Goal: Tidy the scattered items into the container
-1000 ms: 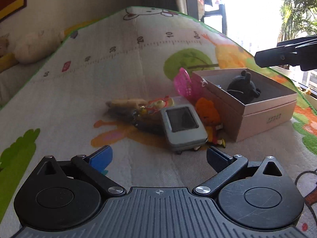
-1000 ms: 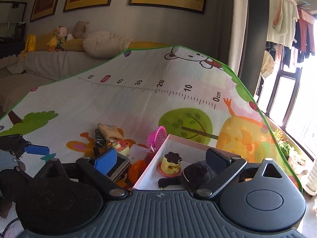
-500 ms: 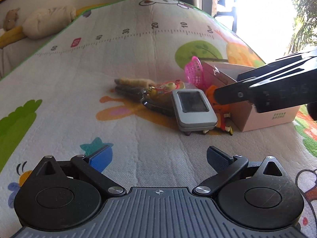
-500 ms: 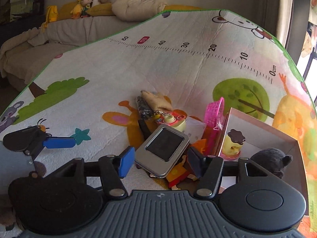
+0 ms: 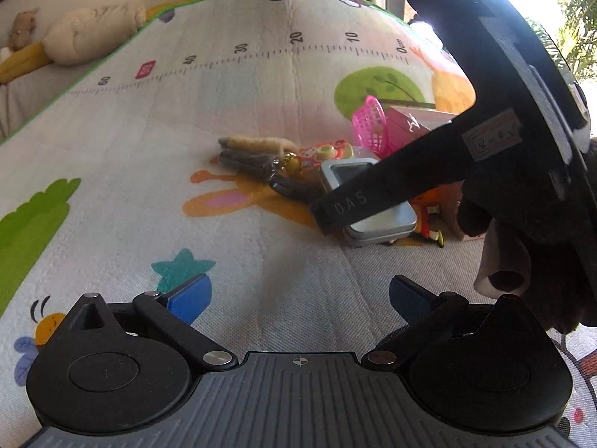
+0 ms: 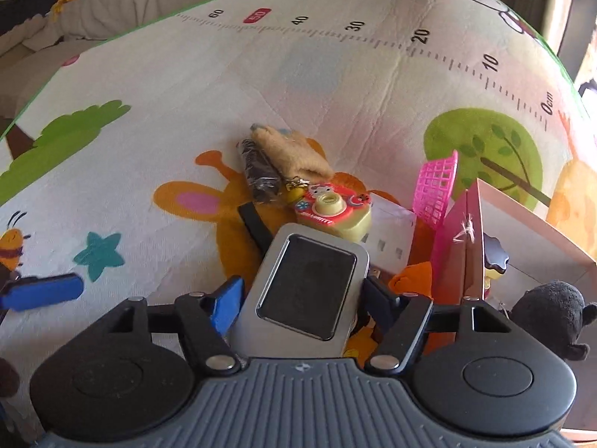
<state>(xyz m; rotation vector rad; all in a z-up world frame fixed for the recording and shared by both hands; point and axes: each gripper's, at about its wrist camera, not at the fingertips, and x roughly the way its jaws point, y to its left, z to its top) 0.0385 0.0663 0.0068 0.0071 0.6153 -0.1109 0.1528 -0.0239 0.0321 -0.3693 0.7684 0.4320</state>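
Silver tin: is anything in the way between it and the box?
Yes. An orange toy lies between the silver tin and the pink wall of the box. The tin would probably need lifting over both.

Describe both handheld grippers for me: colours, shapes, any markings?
Both match: a ribbed grey front plate with a small crosshair mark, two round black housings, black linkage arms with silver pivot screws, blue-padded fingers. The left gripper shows this plainly; so does the right gripper, whose black finger carries "DAS" lettering and a white label behind.
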